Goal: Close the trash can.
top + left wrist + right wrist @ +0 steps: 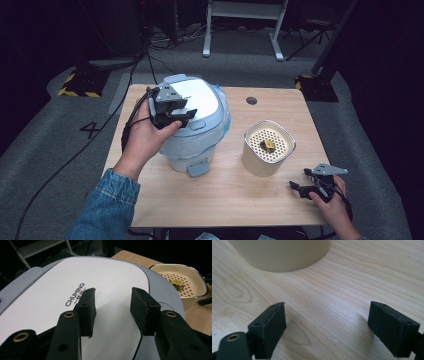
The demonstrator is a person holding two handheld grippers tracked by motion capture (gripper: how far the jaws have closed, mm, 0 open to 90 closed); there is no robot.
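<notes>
A white and pale-blue rice cooker (pixel 192 120) stands on the left half of the wooden table (pixel 225 200), lid down, with "CHUMING" printed on the lid (pixel 75 290). My left gripper (pixel 186 114) hovers over the lid's left side. In the left gripper view its jaws (pixel 112 293) are open, with nothing between them but the lid below. A cream container (pixel 268 148) with a perforated insert holds a small yellowish item (pixel 269 145). My right gripper (pixel 299 178) rests open by the table's front right, with bare wood between its pads (pixel 327 312) and the container (pixel 282 255) just ahead.
A dark round grommet (pixel 251 100) sits near the table's far edge. Cables run across the grey floor at left. Beyond the table stand a white desk frame (pixel 242 25) and black stands with yellow-striped bases (pixel 80 82).
</notes>
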